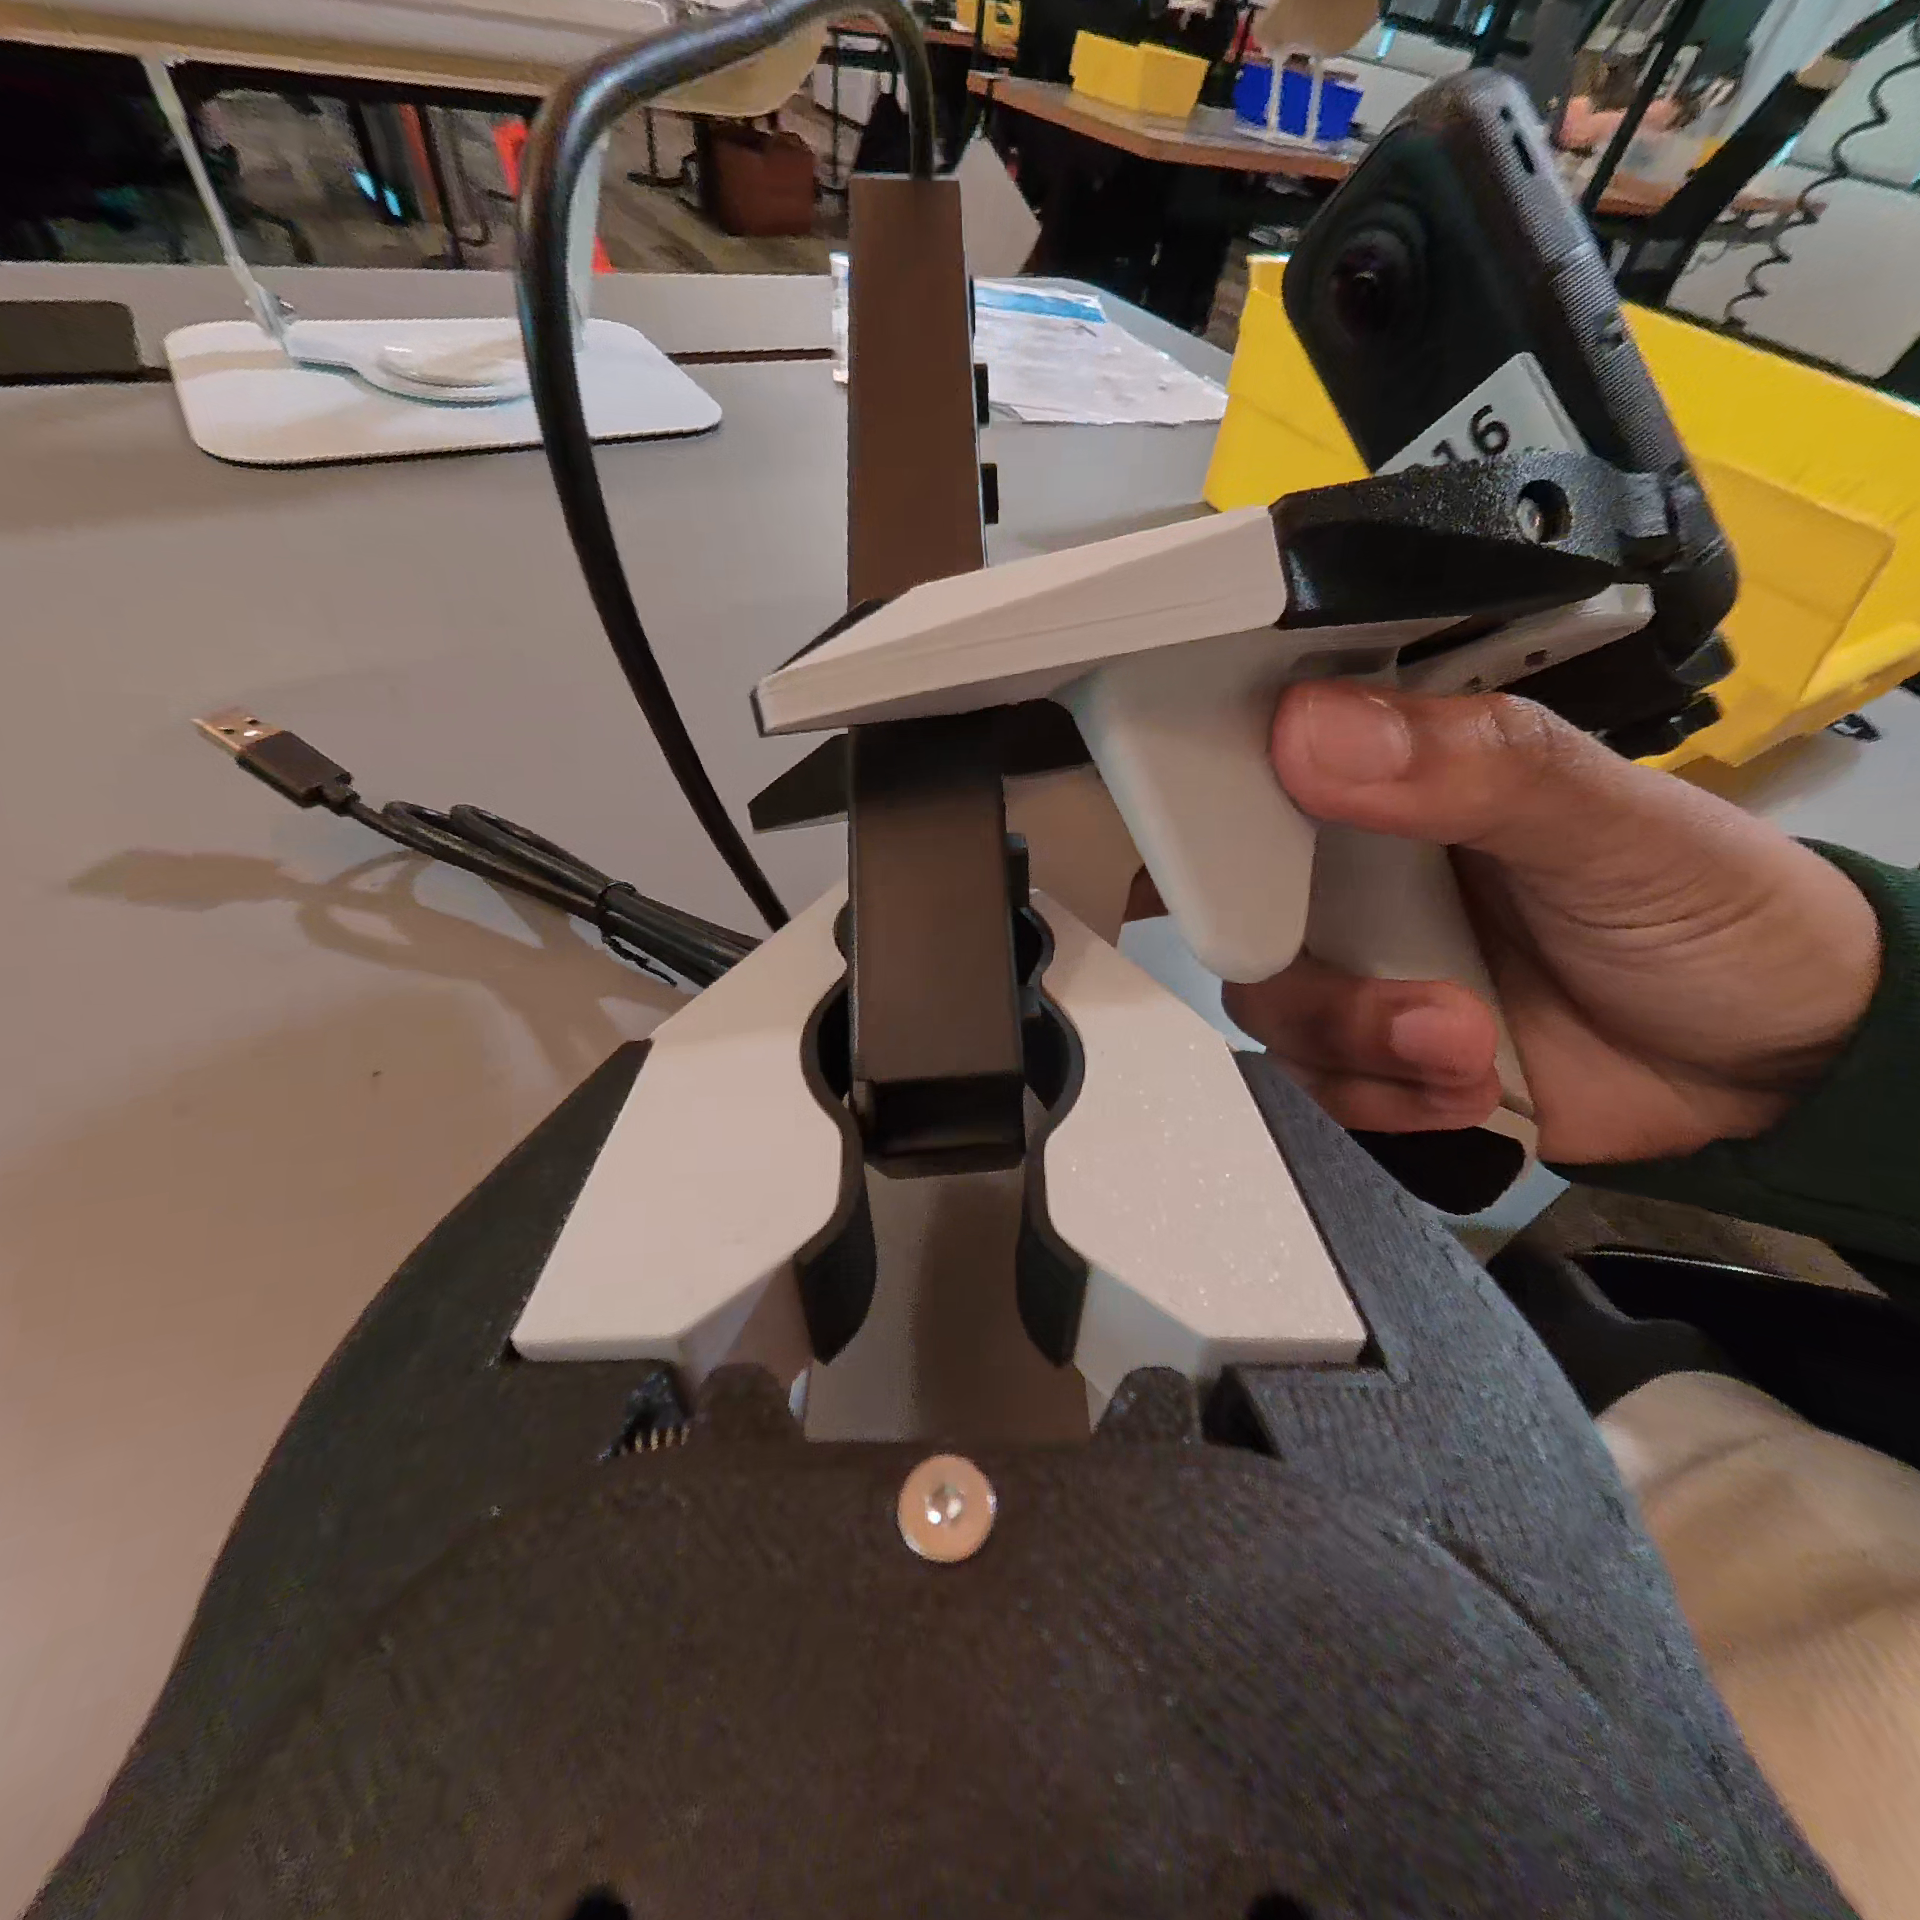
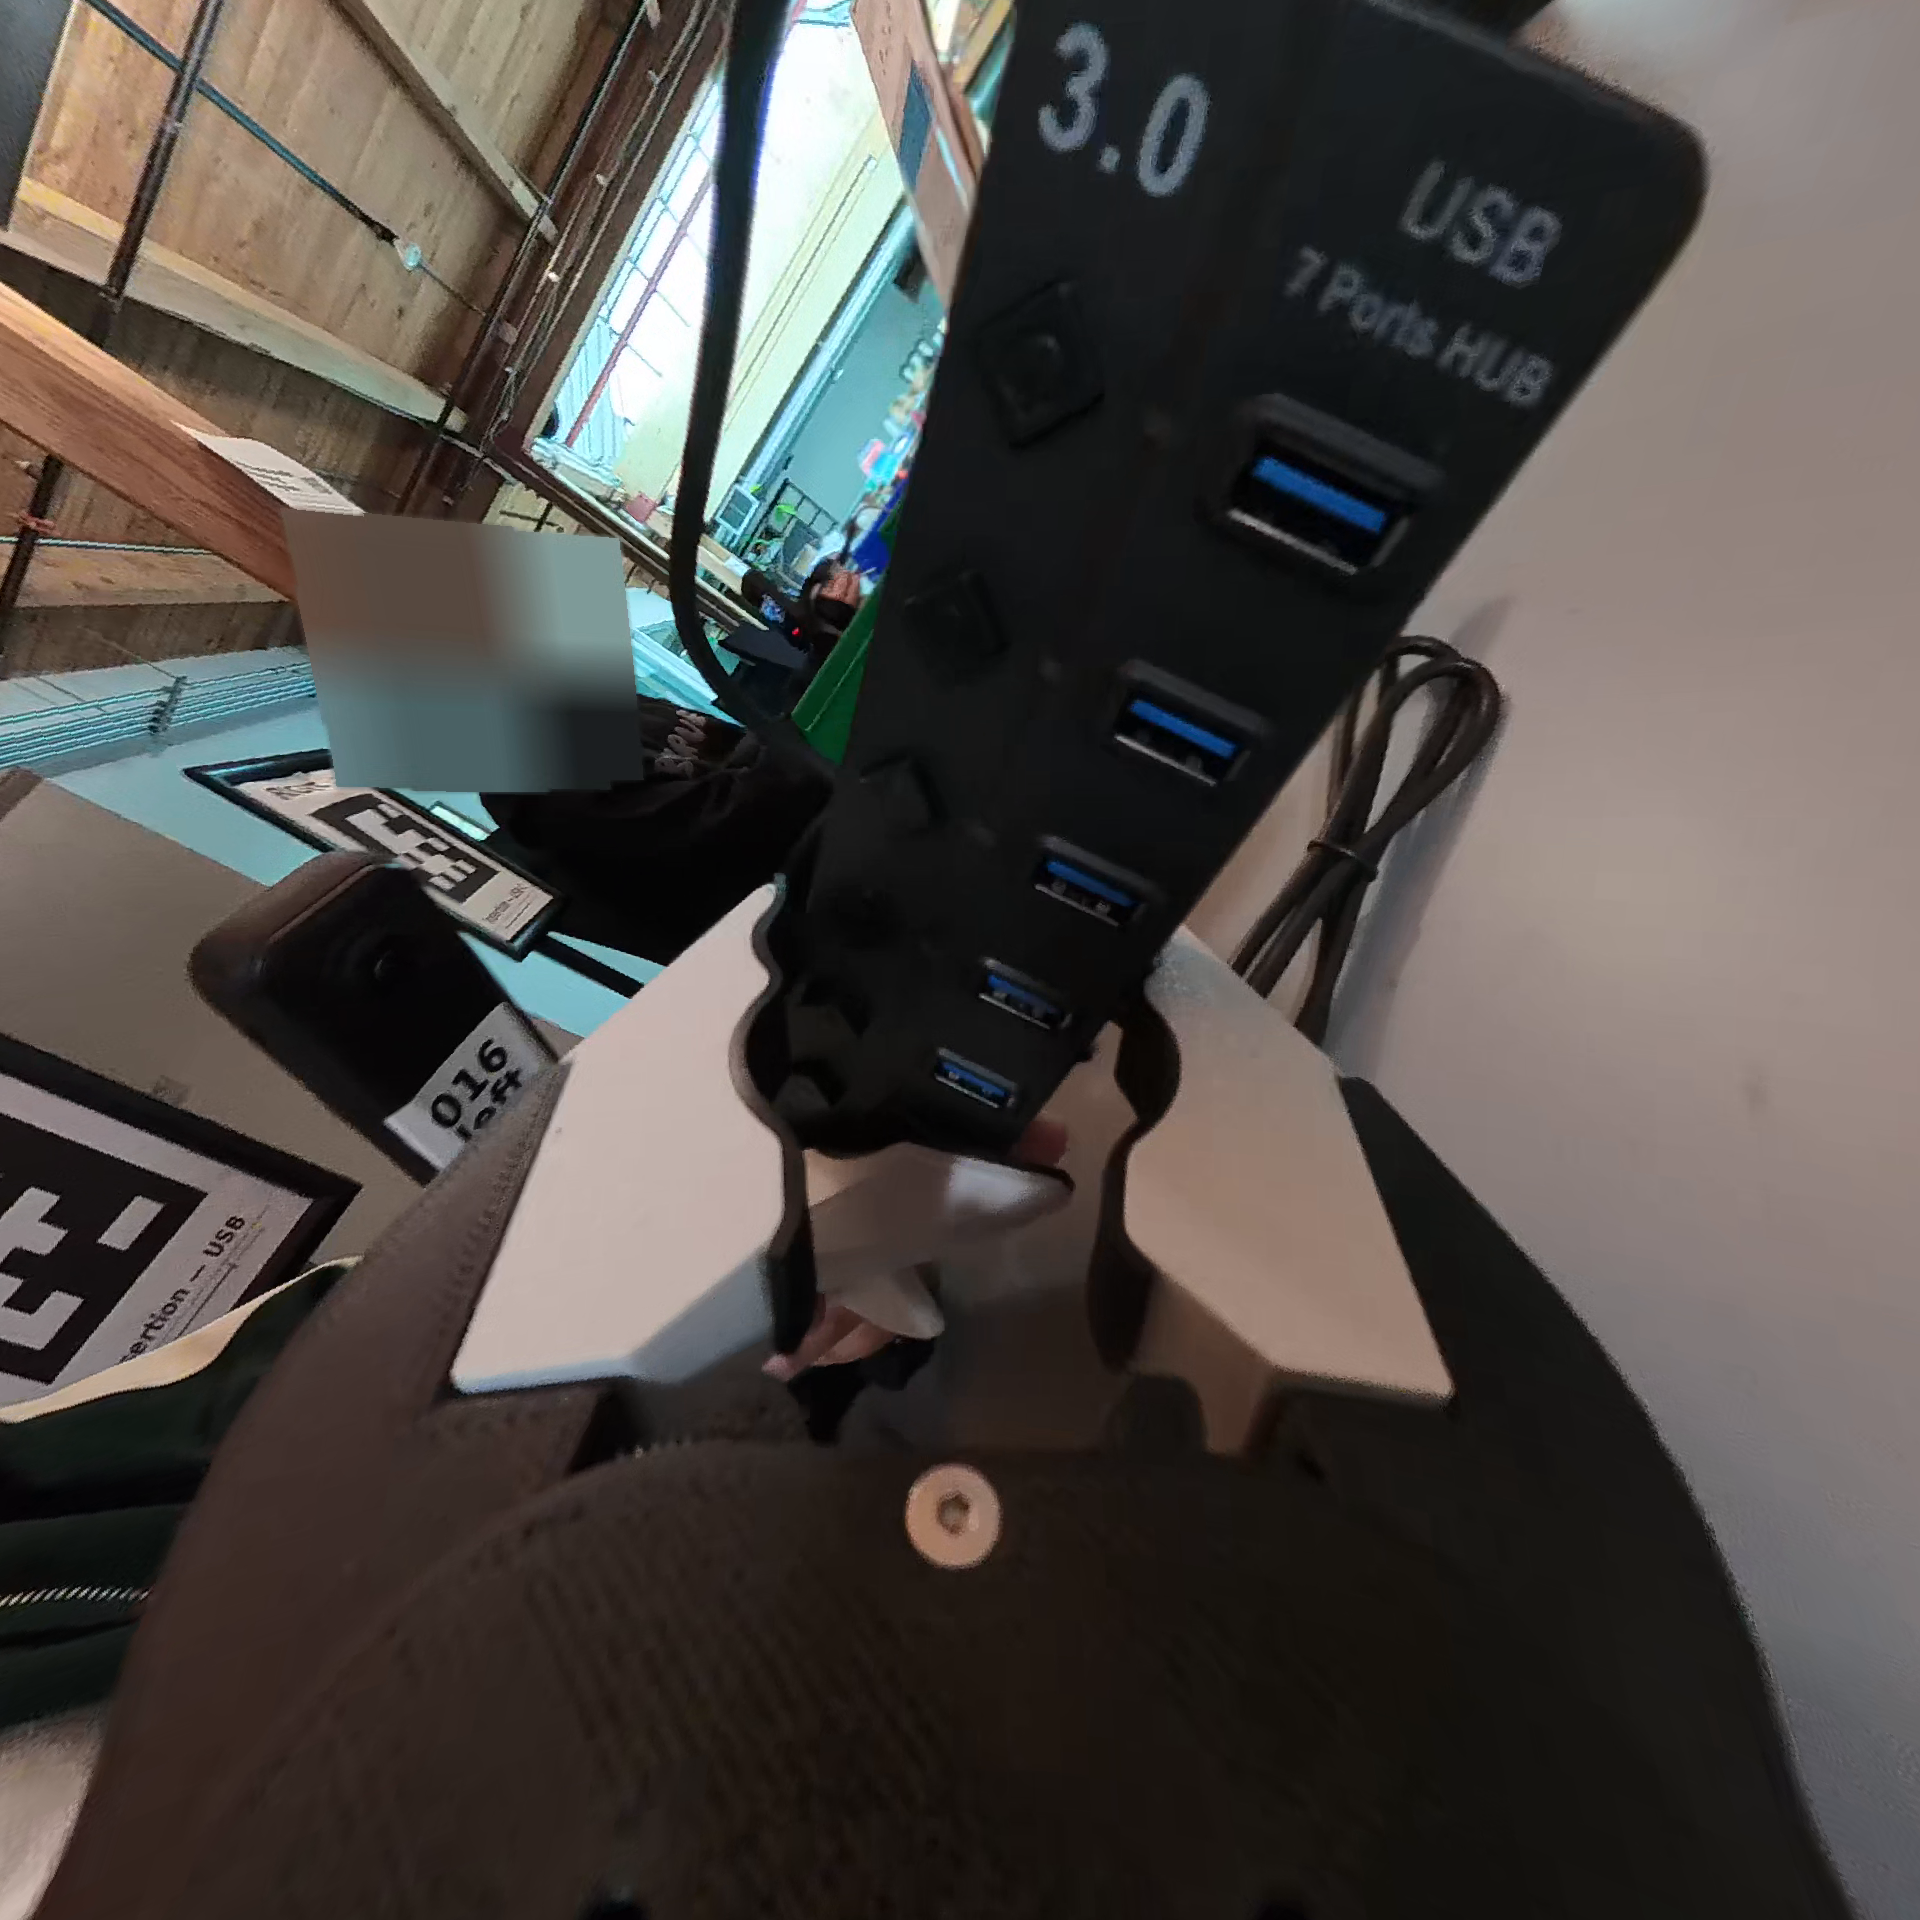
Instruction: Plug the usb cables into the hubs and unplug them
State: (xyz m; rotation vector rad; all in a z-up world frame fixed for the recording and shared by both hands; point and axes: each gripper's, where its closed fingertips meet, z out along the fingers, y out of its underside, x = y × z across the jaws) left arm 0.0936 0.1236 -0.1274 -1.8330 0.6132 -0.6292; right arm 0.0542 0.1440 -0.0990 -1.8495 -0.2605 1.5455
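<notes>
A black USB hub is held above the grey table. My left gripper is shut on its near end, seen edge-on. My right gripper comes in from the right, with one finger over the hub's upper edge and one under it. In the right wrist view the hub shows its row of blue ports, and my right gripper is closed on its two long edges. The hub's own black cable loops up and back. A loose USB cable lies bundled on the table to the left, and shows in the right wrist view.
A yellow bin stands at the right behind the hand that holds the right gripper. A white flat stand base and papers lie at the back. Black-and-white marker cards lie on the table.
</notes>
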